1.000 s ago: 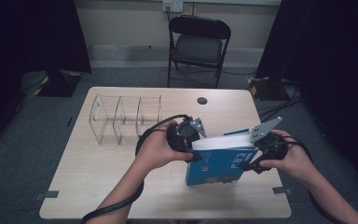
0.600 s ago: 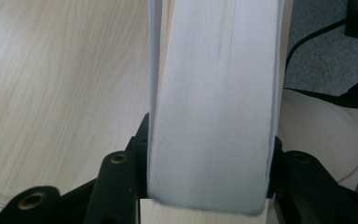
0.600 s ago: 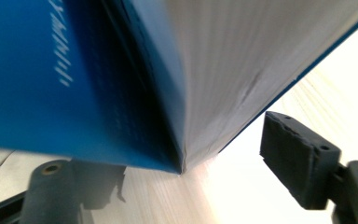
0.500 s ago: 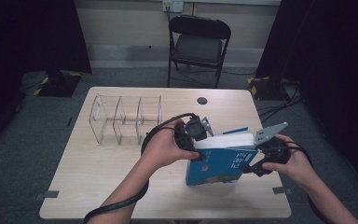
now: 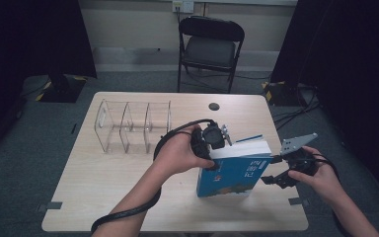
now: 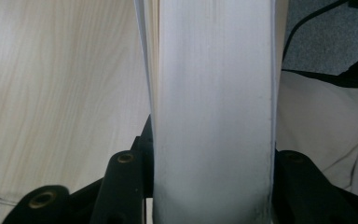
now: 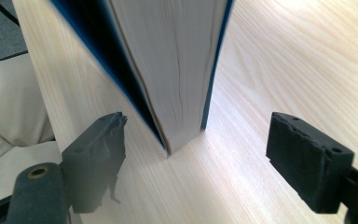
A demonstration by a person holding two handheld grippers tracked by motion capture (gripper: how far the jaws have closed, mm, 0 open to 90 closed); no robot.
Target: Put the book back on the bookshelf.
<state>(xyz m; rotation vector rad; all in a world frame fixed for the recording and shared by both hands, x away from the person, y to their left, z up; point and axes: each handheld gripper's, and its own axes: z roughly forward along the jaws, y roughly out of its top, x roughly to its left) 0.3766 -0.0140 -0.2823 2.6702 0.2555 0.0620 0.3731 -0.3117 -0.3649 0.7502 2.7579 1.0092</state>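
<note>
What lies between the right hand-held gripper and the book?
Only bare table: in the right gripper view the right hand-held gripper stands open, just short of the book.

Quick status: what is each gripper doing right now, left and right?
Left gripper: shut on the book, clamping its top edge and holding it upright.
Right gripper: open, jaws just widened, pads clear of the book on both sides.

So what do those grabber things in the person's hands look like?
Each hand-held gripper is black. The left one trails a thick black cable along a bare forearm. The right one carries a grey three-cornered plate on top. Its pads look like rough black blocks.
</note>
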